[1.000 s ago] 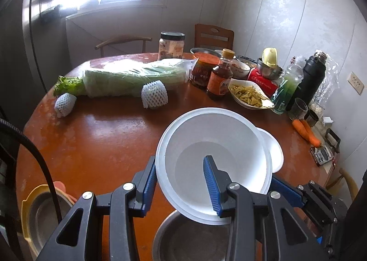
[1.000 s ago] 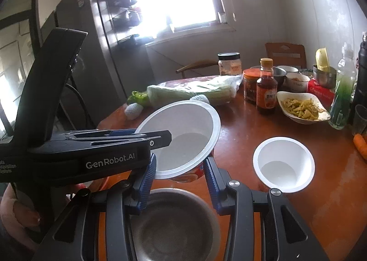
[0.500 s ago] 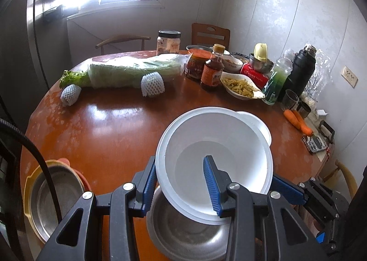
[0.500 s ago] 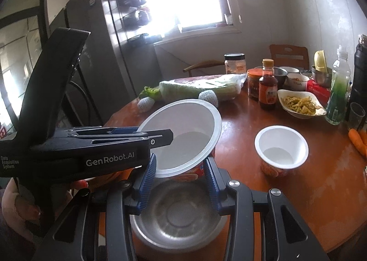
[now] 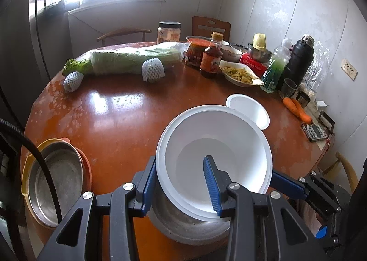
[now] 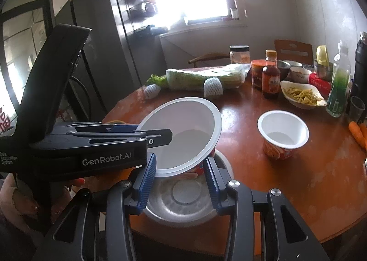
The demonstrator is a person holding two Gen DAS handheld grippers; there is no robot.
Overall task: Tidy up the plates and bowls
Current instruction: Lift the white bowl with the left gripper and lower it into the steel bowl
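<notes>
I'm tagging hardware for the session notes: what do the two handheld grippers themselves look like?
Both are black plastic frames with silver bolts and ribbed blue finger pads. The left gripper, seen from the side in the right wrist view, carries white GenRobot.AI lettering and small white print near its rear. A black cable runs beside it. The right gripper matches in build.
</notes>
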